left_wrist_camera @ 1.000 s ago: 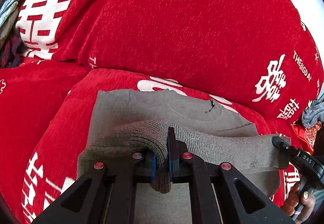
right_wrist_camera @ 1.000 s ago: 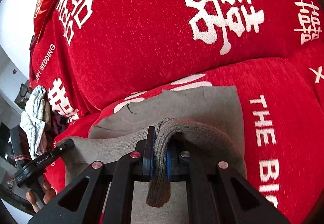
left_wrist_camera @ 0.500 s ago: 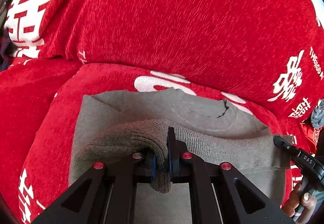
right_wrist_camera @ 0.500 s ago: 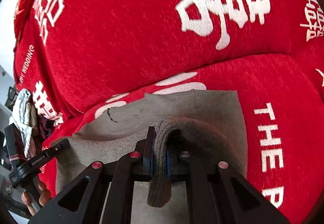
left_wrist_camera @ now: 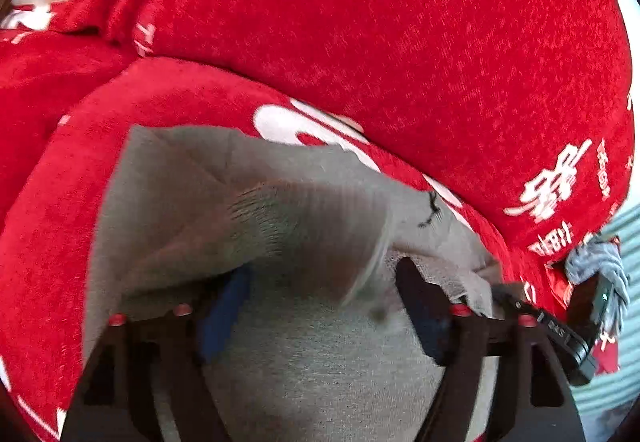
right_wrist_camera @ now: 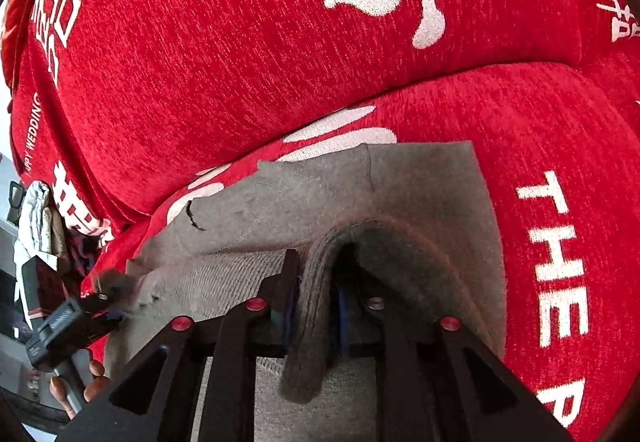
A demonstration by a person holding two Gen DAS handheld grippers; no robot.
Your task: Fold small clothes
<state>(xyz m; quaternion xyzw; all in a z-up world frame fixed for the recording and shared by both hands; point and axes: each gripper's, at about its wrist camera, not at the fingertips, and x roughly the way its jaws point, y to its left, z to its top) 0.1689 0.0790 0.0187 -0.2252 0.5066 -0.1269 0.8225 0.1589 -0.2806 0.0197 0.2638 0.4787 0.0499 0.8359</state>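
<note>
A grey knit garment (left_wrist_camera: 192, 186) lies spread on the red sofa seat (left_wrist_camera: 60, 210); it also shows in the right wrist view (right_wrist_camera: 424, 186). My left gripper (left_wrist_camera: 320, 306) is open, its jaws wide apart, and the ribbed hem (left_wrist_camera: 316, 230) it held is dropping, blurred, between them. My right gripper (right_wrist_camera: 314, 306) is shut on the ribbed hem (right_wrist_camera: 312, 322) at the garment's other side and holds it folded up over the body. The left gripper (right_wrist_camera: 72, 318) shows at the left edge of the right wrist view.
The red sofa back cushion (right_wrist_camera: 248, 54) with white characters rises just behind the garment. A pile of light cloth (right_wrist_camera: 36, 218) sits at the far left, and a grey cloth (left_wrist_camera: 600, 266) at the far right of the seat.
My left gripper has opened and let go of the hem, which is falling. Both grippers have carried the hem forward over the garment. My right gripper stays shut on it.
</note>
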